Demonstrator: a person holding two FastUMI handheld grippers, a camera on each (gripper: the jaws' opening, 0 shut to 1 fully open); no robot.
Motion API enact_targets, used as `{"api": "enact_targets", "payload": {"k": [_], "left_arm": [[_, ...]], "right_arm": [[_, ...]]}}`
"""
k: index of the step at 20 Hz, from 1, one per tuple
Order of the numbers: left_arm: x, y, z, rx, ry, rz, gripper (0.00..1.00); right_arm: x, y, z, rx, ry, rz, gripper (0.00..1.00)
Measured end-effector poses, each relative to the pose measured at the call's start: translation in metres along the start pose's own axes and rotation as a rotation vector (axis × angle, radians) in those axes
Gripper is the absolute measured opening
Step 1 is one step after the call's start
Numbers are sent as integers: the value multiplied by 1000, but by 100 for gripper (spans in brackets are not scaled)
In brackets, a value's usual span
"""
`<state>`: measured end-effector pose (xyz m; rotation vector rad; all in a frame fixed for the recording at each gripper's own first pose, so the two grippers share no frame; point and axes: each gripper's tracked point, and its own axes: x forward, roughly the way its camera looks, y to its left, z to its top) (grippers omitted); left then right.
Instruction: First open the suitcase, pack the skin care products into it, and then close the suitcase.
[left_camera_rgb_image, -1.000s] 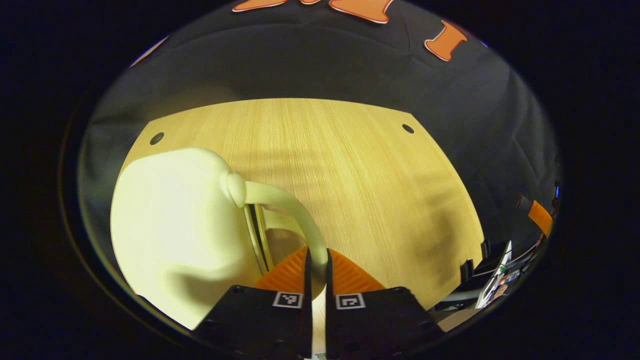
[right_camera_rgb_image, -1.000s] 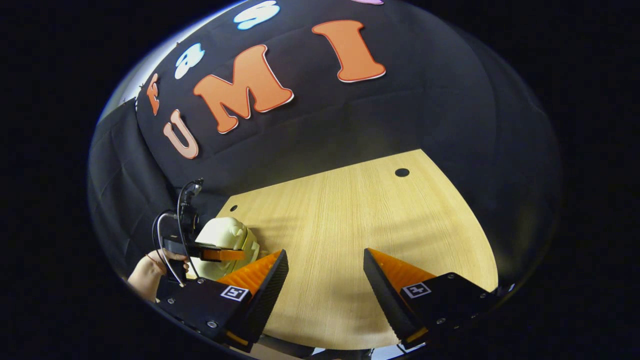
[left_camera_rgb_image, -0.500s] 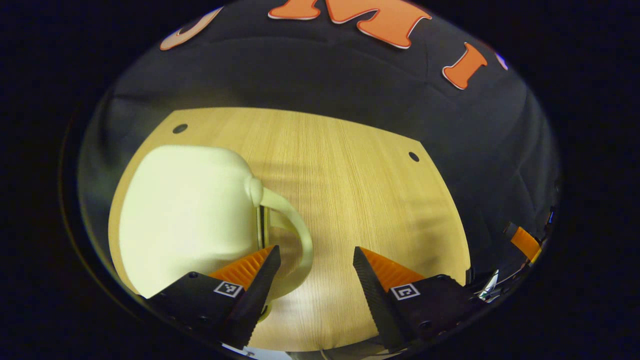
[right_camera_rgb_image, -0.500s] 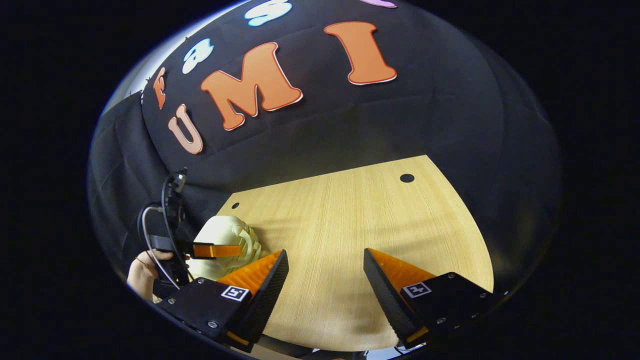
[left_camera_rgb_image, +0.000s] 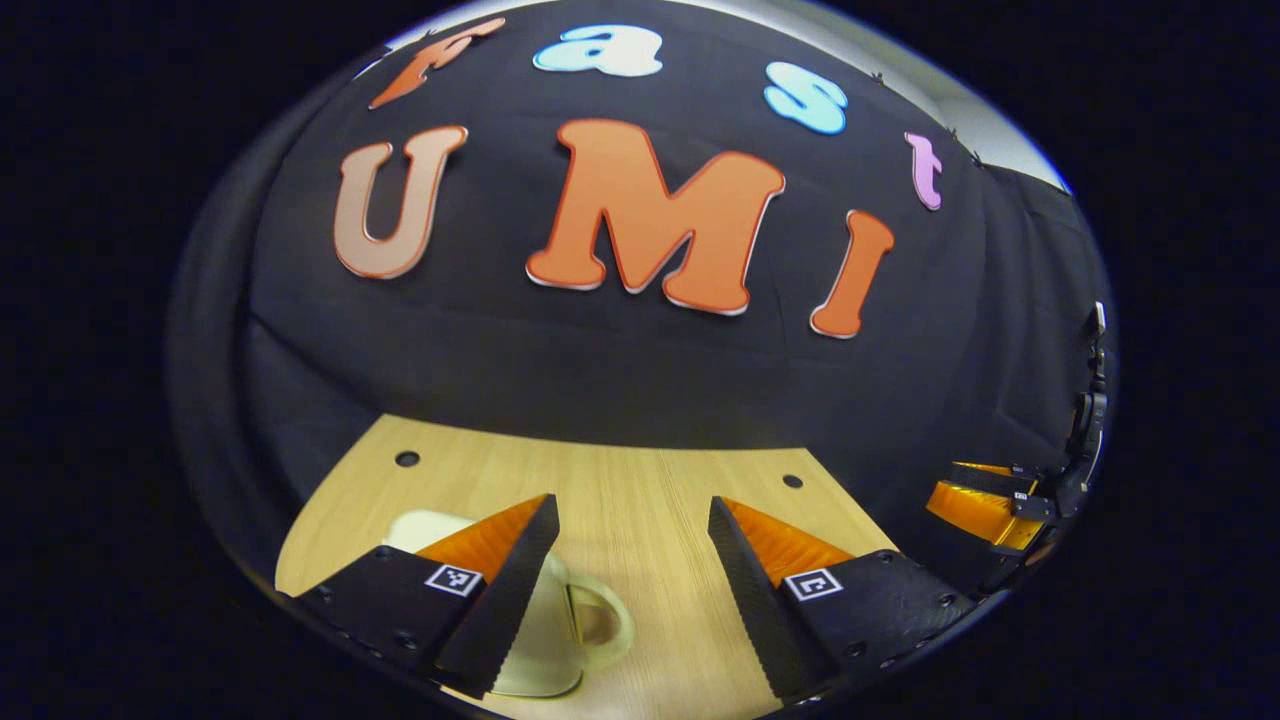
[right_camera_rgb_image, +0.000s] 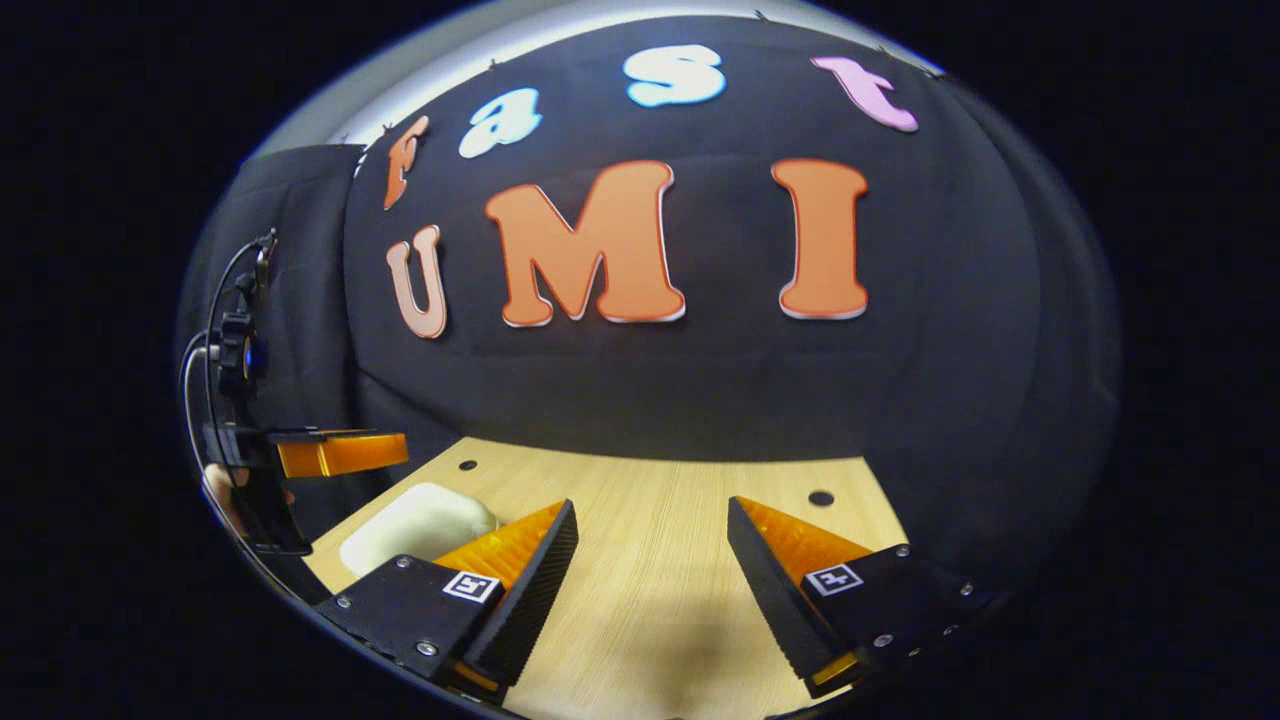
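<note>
Light wood-grain tabletop with a rounded outline (left_camera_rgb_image: 640, 500), same surface in the right gripper view (right_camera_rgb_image: 650, 560). Black booth cloth runs right behind its far edge. Two small dark round holes near the far corners: one far left (left_camera_rgb_image: 407, 459), one far right (left_camera_rgb_image: 792, 481); same pair in the right gripper view (right_camera_rgb_image: 467, 465) (right_camera_rgb_image: 821, 498). One thing lies directly on it: small cream-coloured hard-shell suitcase with a curved loop handle (left_camera_rgb_image: 560, 625), lying flat near the left side, shell halves together. Handle sticks out toward the table's middle. Right gripper view shows its rounded cream shell (right_camera_rgb_image: 415, 520) on the left part, near the far-left hole.
</note>
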<state>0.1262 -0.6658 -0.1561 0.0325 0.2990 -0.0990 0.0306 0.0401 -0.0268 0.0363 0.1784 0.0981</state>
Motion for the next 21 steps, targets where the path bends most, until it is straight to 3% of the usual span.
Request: {"api": "enact_targets", "payload": {"k": [2,3,6,9,13,17,21], "left_arm": [[0,1,7,-14,-72,22,95],[3,-1,5,-18,-103,11,95],[-4,3,11,14,-166,15,95],[-17,22,28,87,-250,130,96],[-31,22,39,116,-311,76,97],[-33,12,41,79,-323,29,96],[-36,17,47,25,-363,68,96]], "right_arm": [[0,16,13,-23,-51,1,100],[-1,26,16,-18,-61,10,95],[-2,40,8,20,-56,-13,95],[-9,54,-1,30,-54,-41,95],[-26,63,-5,39,-74,-79,95],[-41,55,-9,63,-59,-117,95],[-50,42,-5,41,-89,-141,95]]}}
